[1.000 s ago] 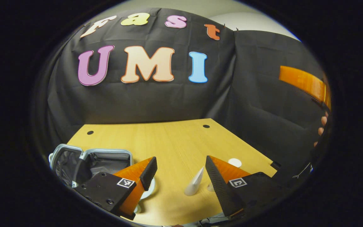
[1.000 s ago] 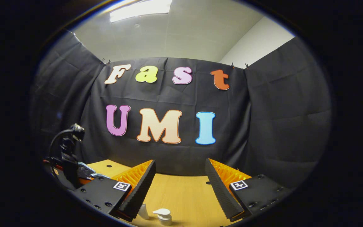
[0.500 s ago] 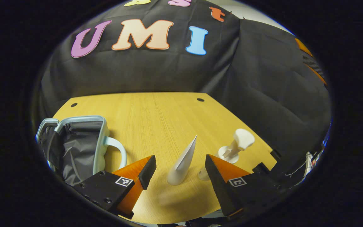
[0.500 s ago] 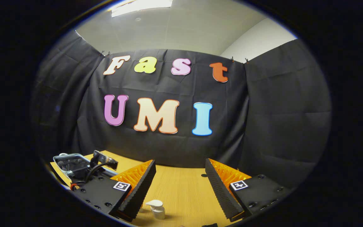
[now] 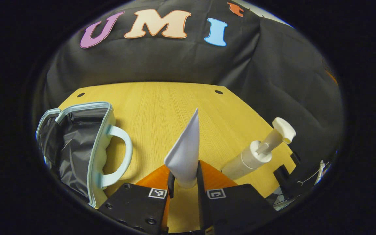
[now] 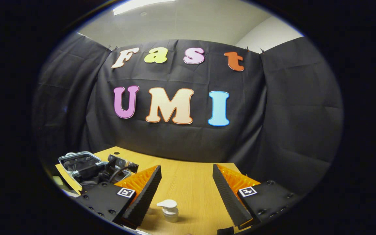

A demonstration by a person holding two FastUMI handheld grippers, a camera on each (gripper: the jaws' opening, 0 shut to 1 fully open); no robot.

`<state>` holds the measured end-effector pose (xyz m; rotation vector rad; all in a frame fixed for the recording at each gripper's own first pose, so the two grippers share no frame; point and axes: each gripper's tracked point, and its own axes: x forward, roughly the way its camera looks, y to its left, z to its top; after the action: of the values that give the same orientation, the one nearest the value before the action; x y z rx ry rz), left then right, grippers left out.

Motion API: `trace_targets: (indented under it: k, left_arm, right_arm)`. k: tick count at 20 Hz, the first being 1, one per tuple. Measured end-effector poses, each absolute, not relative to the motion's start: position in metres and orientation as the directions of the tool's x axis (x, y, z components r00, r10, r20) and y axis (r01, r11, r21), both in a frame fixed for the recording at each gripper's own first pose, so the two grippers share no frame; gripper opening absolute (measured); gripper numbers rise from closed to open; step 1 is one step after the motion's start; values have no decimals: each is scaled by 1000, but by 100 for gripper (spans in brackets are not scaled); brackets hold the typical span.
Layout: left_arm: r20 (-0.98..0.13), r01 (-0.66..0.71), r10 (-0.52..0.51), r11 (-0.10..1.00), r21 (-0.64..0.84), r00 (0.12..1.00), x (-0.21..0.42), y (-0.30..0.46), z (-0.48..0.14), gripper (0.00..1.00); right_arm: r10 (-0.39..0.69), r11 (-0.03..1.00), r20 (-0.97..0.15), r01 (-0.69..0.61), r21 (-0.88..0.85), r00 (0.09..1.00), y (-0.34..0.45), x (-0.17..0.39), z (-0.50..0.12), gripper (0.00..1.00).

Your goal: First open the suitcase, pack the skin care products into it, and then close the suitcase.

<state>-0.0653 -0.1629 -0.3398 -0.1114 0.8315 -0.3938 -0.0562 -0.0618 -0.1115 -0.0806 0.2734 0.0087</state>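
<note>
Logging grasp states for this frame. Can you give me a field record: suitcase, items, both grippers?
suitcase: small light blue hard-shell suitcase, lying open on the wooden table, dark lining showing, curved handle facing the tube
tube: white tapered squeeze tube, cap end between the fingers, crimped tip pointing away
pump bottle: white pump bottle, standing on the table right of the tube, not gripped
left gripper: shut on the tube
right gripper: open, nothing held, above the pump bottle
</note>
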Motion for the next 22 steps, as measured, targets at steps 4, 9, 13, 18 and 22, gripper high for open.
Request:
trace_targets:
  k: [4, 9, 13, 18, 22]
  left_arm:
    - [-676, 290, -375, 926, -241, 634, -59, -148, -312, 29]
    - [-653, 283, -348, 937, -207, 673, -58, -126, -276, 31]
    - [-640, 256, -330, 944, -208, 694, -61, -113, -258, 31]
    - [-642, 226, -287, 958, -178, 711, -67, -99, -242, 28]
    - [-639, 195, -252, 968, -161, 726, -73, -89, -230, 28]
  right_arm:
    - [29, 997, -325, -51, -59, 945, -53, -47, -151, 99]
    - [74, 994, -419, -100, -39, 905, -38, -46, -212, 99]
    - [94, 990, -483, -131, -44, 871, -31, -51, -255, 99]
    - [99, 987, -551, -150, -49, 829, -33, -61, -307, 99]
    - [113, 984, -593, -174, -47, 797, -35, -71, -339, 100]
